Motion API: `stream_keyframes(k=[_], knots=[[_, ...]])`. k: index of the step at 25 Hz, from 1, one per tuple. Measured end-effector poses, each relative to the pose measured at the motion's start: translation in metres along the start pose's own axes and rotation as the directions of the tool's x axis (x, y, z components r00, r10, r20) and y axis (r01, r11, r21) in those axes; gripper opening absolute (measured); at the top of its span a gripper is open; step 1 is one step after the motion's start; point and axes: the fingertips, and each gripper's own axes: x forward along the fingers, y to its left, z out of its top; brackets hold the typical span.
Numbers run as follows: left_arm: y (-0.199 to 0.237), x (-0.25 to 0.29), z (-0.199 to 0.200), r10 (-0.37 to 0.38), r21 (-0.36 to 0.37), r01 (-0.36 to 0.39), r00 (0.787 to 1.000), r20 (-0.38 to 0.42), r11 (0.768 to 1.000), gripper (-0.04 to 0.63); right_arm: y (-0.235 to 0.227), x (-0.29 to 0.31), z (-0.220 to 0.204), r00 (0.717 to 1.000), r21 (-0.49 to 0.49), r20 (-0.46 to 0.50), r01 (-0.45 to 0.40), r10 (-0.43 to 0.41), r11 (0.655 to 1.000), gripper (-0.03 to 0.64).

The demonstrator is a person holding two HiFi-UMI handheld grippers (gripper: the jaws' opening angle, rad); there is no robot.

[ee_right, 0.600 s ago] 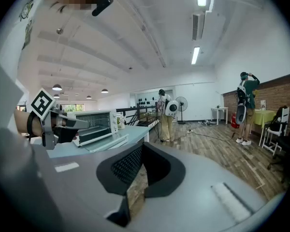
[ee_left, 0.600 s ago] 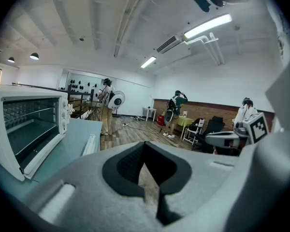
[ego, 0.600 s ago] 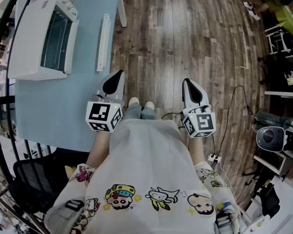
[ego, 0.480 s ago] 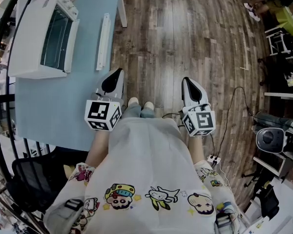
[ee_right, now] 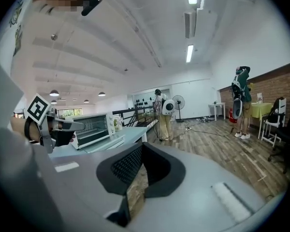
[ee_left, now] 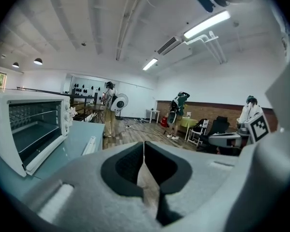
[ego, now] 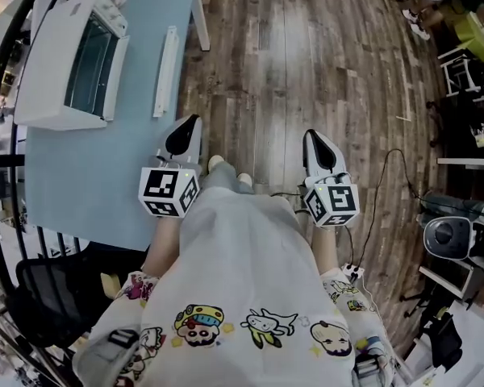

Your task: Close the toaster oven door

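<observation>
**Grippers parked well short of the oven**

Both tools hang low in front of the person, well apart from the toaster oven [ego: 52, 71]. The left gripper [ego: 192, 127] has its jaws pressed together with nothing between them. Same story for the right gripper [ego: 316, 142], closed and empty, further again from the toaster oven. The oven sits on the blue table [ego: 89, 184], and its glass door [ego: 95, 61] faces the open floor. Whether that door is fully home or hanging slightly ajar, I can't tell from here.

Now the hazards. A long white strip [ego: 165, 69] lies just in front of the toaster oven, right across the likely line of approach. A low sweep from the left gripper could knock it off the table.

With the jaws closed, the push would land through a narrow tip. On smooth glass that tip could skate off, and the door might drop back open.

The oven looks light. A hard shove might slide the whole box backwards rather than latch the door.

One more: a cable [ego: 379, 192] trails on the floor on the far side from the toaster oven, so a careless step could snag it.
</observation>
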Motion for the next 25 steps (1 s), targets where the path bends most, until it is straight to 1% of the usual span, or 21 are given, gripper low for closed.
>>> stream_keyframes(k=[4,9,15,25], knots=[[0.006,0.006,-0.001,0.011,-0.009,-0.011,1.000,-0.007,1.000,0.015,-0.009,0.004,0.001,1.000,0.006,0.000,0.019,-0.019,1.000,0.012],[0.025,0.022,0.001,0.021,-0.023,-0.021,1.000,-0.006,1.000,0.046,-0.010,0.028,0.004,1.000,0.000,-0.011,-0.002,0.002,1.000,0.040],[0.061,0.070,0.018,0.008,-0.027,-0.009,1.000,-0.008,1.000,0.077,-0.015,0.089,0.019,1.000,-0.007,-0.012,-0.009,0.009,1.000,0.081],[0.130,0.155,0.058,-0.009,-0.035,0.009,1.000,0.004,0.999,0.110,-0.024,0.200,0.060,0.999,-0.024,-0.007,-0.044,0.044,0.999,0.118]])
